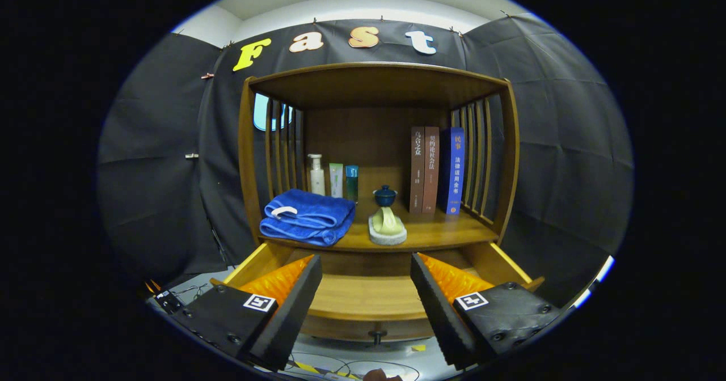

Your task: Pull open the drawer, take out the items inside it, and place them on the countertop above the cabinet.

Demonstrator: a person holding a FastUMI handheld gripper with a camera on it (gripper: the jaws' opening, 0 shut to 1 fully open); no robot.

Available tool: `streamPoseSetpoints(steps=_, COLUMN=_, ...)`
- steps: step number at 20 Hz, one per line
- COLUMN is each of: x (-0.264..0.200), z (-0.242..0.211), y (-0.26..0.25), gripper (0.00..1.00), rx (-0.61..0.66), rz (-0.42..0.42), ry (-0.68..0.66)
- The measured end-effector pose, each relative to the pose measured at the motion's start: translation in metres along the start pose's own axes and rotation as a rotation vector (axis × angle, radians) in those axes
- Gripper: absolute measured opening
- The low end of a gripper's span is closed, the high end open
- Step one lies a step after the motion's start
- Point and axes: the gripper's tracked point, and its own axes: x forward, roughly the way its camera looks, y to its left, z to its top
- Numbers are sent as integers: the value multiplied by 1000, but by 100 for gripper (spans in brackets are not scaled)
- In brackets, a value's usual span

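The wooden drawer [363, 296] is pulled out below the cabinet, and its bare wood floor shows between my fingers. Its small dark knob [376, 333] hangs at the front edge. My gripper [366, 307] is open, held above the drawer's front with nothing between its fingers. On the countertop [442, 231] beyond lie a folded blue towel [309, 216] at the left and a pale yellow-green sponge-like item on a grey pad [387, 227] in the middle. A small dark blue lidded cup [385, 196] stands just behind that pad.
Three small bottles [334, 178] stand at the back left of the shelf and three upright books [437, 170] at the back right. Slatted wooden sides and a top board [374, 83] enclose the shelf. Cables and yellow-black tape [317, 368] lie on the floor below the drawer.
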Motion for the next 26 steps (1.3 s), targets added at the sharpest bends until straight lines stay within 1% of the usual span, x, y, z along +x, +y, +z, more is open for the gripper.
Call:
streamPoseSetpoints(steps=2, x=-12, z=-19, y=-3, gripper=100, rx=11, rz=-3, ry=-11)
streamPoseSetpoints(steps=5, x=-25, z=-48, y=-9, gripper=100, rx=-13, rz=-22, ry=-22)
streamPoseSetpoints(steps=10, x=-30, z=-91, y=-15, gripper=100, rx=-10, rz=-16, ry=0)
streamPoseSetpoints(steps=13, x=-21, z=-106, y=-17, gripper=100, rx=9, rz=-17, ry=10)
streamPoseSetpoints(steps=18, x=-1, z=-134, y=-18, gripper=100, rx=2, rz=-20, ry=63)
streamPoseSetpoints(steps=23, x=18, z=-146, y=-23, gripper=100, rx=14, rz=-32, ry=93)
streamPoseSetpoints(steps=24, x=21, z=-147, y=-26, gripper=100, rx=17, rz=-45, ry=99)
streamPoseSetpoints(steps=26, x=23, z=-147, y=-28, gripper=99, rx=25, rz=-57, ry=84)
